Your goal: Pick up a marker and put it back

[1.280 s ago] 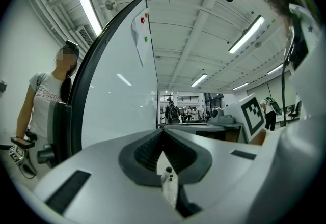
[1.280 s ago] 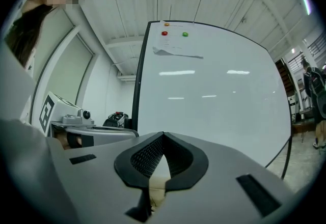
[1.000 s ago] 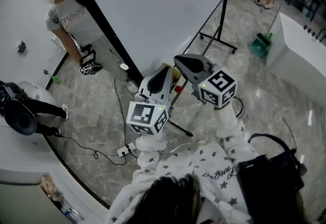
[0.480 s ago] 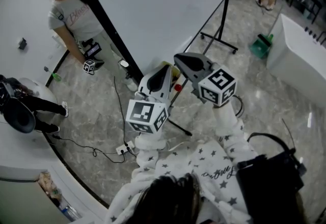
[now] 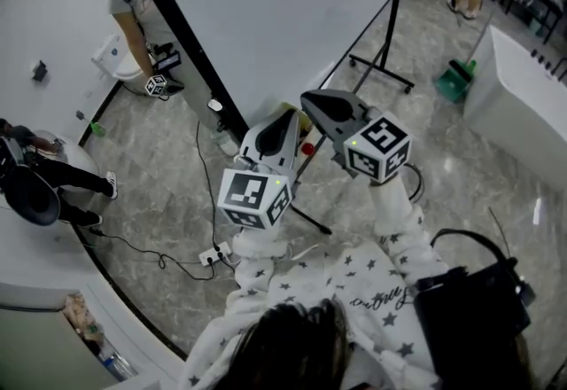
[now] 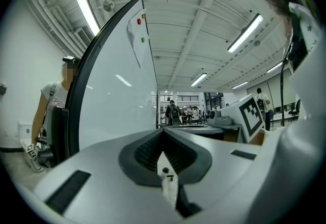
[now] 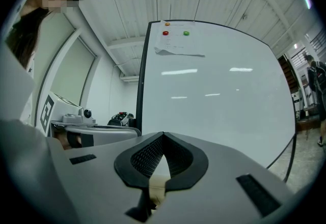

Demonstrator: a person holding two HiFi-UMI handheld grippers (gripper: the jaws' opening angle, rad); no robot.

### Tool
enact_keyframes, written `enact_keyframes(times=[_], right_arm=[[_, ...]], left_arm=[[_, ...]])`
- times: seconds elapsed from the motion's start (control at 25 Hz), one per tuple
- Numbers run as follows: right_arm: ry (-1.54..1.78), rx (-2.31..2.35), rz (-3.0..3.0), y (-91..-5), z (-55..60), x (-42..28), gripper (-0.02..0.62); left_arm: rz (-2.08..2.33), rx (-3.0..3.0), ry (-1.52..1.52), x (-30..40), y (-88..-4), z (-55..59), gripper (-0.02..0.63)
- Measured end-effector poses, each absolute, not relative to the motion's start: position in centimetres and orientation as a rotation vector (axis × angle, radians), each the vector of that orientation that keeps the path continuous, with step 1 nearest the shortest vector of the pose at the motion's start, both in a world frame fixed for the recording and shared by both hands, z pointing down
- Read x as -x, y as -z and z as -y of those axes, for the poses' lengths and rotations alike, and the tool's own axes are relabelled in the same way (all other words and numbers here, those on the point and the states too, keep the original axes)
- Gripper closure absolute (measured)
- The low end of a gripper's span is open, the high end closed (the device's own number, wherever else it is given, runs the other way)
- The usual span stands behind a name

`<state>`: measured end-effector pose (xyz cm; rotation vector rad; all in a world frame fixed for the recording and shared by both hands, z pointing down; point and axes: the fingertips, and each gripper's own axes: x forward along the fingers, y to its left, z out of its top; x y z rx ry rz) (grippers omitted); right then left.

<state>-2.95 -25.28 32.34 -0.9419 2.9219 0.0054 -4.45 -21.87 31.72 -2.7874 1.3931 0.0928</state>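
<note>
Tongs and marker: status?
Left tongs shut, empty. Right tongs shut, empty. No marker made out. Whiteboard ahead of right tongs, nothing seen blocking.

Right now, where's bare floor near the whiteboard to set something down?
Bare marble floor lies between the whiteboard's wheeled foot, the green dustpan and the white counter. Left of the whiteboard it is crowded: a cable runs to a power strip, and a person stands there.
</note>
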Motion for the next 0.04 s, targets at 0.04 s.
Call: enact_keyframes(times=[0.04], right_arm=[[-0.007, 0.94, -2.923, -32.31, 25.32, 3.06, 0.589]], left_arm=[[-1.392, 2.787, -0.094, 4.49, -31.68, 21.92, 0.604]])
